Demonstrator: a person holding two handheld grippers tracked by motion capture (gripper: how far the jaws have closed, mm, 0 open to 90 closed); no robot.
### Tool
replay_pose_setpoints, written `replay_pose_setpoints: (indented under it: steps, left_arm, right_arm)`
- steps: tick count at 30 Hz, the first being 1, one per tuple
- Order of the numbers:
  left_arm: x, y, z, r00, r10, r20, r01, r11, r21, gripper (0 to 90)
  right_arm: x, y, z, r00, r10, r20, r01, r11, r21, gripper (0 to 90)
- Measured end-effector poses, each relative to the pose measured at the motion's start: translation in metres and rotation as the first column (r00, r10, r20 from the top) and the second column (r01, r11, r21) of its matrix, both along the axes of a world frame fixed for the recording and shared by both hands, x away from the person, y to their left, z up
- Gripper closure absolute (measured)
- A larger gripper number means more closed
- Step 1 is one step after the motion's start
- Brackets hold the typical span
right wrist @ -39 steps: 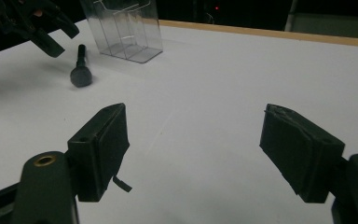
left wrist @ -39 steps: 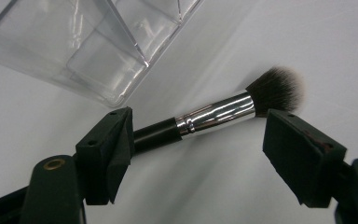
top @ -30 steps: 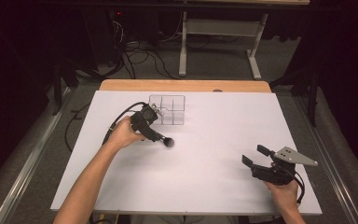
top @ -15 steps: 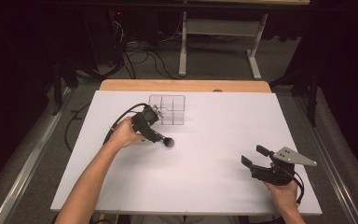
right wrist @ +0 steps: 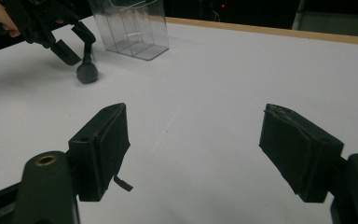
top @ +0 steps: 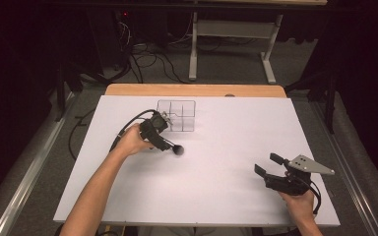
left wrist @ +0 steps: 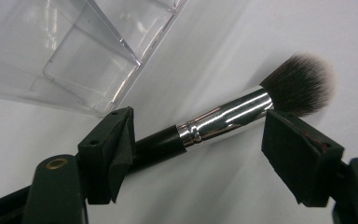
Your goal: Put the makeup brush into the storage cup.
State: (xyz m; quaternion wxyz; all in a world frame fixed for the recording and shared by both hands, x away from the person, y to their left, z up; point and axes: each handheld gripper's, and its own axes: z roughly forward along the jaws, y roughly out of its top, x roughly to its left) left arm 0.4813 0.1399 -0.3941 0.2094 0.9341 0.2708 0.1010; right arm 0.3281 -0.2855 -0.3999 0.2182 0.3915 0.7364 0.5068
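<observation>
A makeup brush [left wrist: 223, 116] with a black handle, silver ferrule and dark bristles lies slanted on the white table, between the wide-apart jaws of my left gripper [left wrist: 200, 123]. Its handle runs close behind the left jaw. From the high view, the left gripper [top: 167, 144] is left of centre, with the brush head [top: 178, 150] just past its jaws. A clear plastic organizer [top: 177, 115] with several compartments stands right behind it, its corner [left wrist: 74, 51] close to the jaws. My right gripper [top: 267, 164] hovers open and empty near the front right.
The white tabletop [top: 226, 137] has a wooden strip [top: 192, 90] along its far edge. Beyond it, cables and a metal stand [top: 231, 29] sit on the dark floor. In the right gripper view, the organizer [right wrist: 130, 28] and brush head [right wrist: 87, 73] are far off.
</observation>
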Motion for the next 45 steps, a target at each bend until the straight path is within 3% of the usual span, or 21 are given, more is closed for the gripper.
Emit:
replay_pose_setpoints:
  steps: [22, 45]
  left_arm:
    - [0.002, 0.0008, -0.0036, 0.9998, -0.019, -0.003, 0.019, 0.9998, 0.004, 27.9]
    - [0.0087, -0.003, -0.0048, 0.9984, -0.044, -0.036, 0.044, 0.999, 0.009, 27.7]
  right_arm:
    - [-0.0006, 0.0011, 0.0, 1.0, 0.007, -0.002, -0.007, 1.0, 0.0, 25.4]
    - [-0.0012, 0.001, 0.0, 1.0, 0.009, 0.003, -0.009, 0.9999, -0.005, 25.6]
